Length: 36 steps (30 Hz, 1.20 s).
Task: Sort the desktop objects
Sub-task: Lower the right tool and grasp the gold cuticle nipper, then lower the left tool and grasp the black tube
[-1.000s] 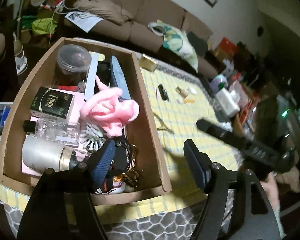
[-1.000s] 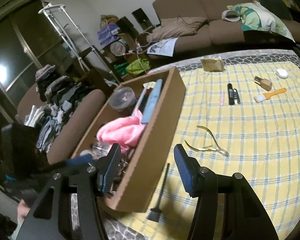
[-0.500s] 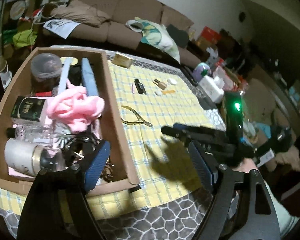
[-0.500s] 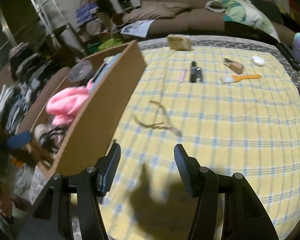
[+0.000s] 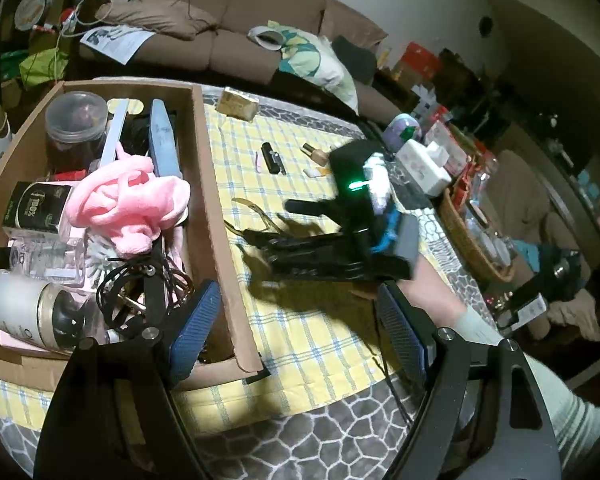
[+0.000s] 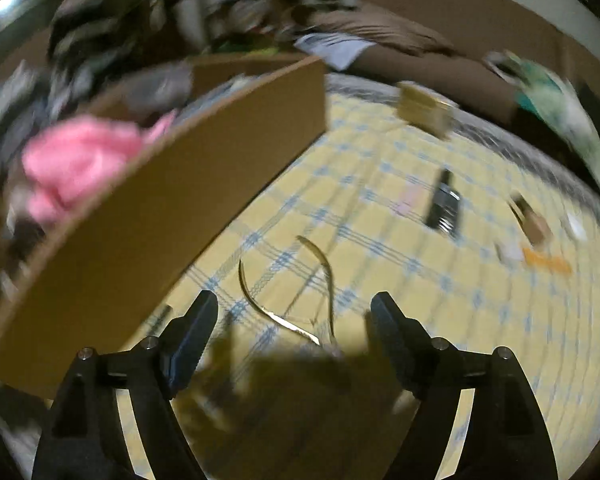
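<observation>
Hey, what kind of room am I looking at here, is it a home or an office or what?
Most likely a lived-in living room at home: a brown sofa with a cushion behind the table, a yellow checked tablecloth, and a cardboard box of personal items.

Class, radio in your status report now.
Right gripper opening, empty, over nippers. Left gripper open, empty, by box. Nothing in the way.

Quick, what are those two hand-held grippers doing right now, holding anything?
Left hand-held gripper: open, empty, at the cardboard box wall.
Right hand-held gripper: jaws opening, nothing gripped, gold nippers lie between them.
</observation>
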Tool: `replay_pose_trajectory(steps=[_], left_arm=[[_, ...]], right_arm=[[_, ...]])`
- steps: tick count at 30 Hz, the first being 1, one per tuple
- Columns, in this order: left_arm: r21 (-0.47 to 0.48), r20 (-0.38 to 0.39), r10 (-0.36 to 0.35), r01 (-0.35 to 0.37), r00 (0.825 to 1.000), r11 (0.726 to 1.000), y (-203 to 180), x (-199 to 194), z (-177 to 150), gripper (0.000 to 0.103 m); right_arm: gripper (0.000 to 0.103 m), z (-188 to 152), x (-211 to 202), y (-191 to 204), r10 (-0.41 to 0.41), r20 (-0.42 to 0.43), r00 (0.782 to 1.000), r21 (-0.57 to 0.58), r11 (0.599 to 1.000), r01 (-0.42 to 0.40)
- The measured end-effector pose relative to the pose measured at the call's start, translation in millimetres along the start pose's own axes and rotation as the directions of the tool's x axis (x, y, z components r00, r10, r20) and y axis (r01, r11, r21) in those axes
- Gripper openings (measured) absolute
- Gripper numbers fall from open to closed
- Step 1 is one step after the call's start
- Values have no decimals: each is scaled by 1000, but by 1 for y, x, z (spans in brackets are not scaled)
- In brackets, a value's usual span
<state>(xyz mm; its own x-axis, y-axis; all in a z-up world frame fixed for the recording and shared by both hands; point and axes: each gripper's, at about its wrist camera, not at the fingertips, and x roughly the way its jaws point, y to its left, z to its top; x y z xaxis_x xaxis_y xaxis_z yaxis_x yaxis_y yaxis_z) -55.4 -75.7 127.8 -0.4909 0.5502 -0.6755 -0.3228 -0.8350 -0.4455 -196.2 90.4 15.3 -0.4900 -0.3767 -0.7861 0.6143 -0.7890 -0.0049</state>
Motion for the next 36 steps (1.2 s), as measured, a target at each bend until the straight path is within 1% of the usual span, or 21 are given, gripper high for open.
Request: replay_pose_trajectory(steps=[2,4,6,7,9,12,15,20,21,22,23,24,27,29,32,33,35,36], left_arm=[[-3,-2,-4,4,1000,1000,1,1,2,79],[-8,-2,-10,10,1000,1000,1,1,4,79],[-8,-1,-19,19,1000,1000,0,1,5,79],[-5,1,-20,20,1000,1000,-1,1,5,79],[2,2,-19,19,1000,1000,-3,1,5,79],[16,2,-16,16,1000,1000,-7,1,4,79],[38,2,-13,13,1000,999,-15,2,2,79],[89,6,-21,20,1000,996,-34,6,0,79],[98,6,-25,25,1000,995,-38,9,1,84],[104,9,-25,24,1000,994,-41,10,2,92],[110,20,-17,14,1000,994,-43,12,3,96],[117,30,7,-10,1000,993,-47,15,6,103],[91,27,17,-20,999,996,-51,26,15,103],[69,17,36,-37,999,997,-54,39,28,103],[71,7,107,-107,994,992,-62,67,56,103],[70,-3,151,-151,988,986,-64,82,69,103],[55,-17,200,-199,980,979,-62,109,91,103],[42,-29,247,-246,968,968,-59,132,107,103]], right_arm=[[82,3,16,6,-9,-29,1000,-87,996,7],[82,4,28,8,5,-54,999,-123,992,-12],[82,6,34,3,47,-41,998,-103,993,-51],[78,7,36,0,59,-41,997,-86,994,-62],[62,7,34,-6,76,-10,997,-51,996,-77],[62,5,29,-20,132,16,991,56,990,-132],[62,-3,9,-31,133,53,990,141,980,-140],[62,-25,-57,-38,76,126,989,234,967,-104],[62,-31,-70,-40,62,138,989,255,962,-96],[62,-37,-85,-42,39,147,988,287,955,-80],[62,-43,-98,-44,17,152,988,321,945,-65],[62,-44,-106,-47,4,157,988,344,937,-58],[62,-56,-138,-51,-42,186,982,421,906,-41],[62,-64,-154,-54,-72,204,976,458,889,-30],[62,-74,-169,-62,-101,220,970,501,865,-23],[62,-77,-172,-65,-102,224,969,511,859,-28],[62,-81,-172,-75,-86,229,970,534,844,-52],[62,-83,-171,-81,-74,232,970,548,834,-67]])
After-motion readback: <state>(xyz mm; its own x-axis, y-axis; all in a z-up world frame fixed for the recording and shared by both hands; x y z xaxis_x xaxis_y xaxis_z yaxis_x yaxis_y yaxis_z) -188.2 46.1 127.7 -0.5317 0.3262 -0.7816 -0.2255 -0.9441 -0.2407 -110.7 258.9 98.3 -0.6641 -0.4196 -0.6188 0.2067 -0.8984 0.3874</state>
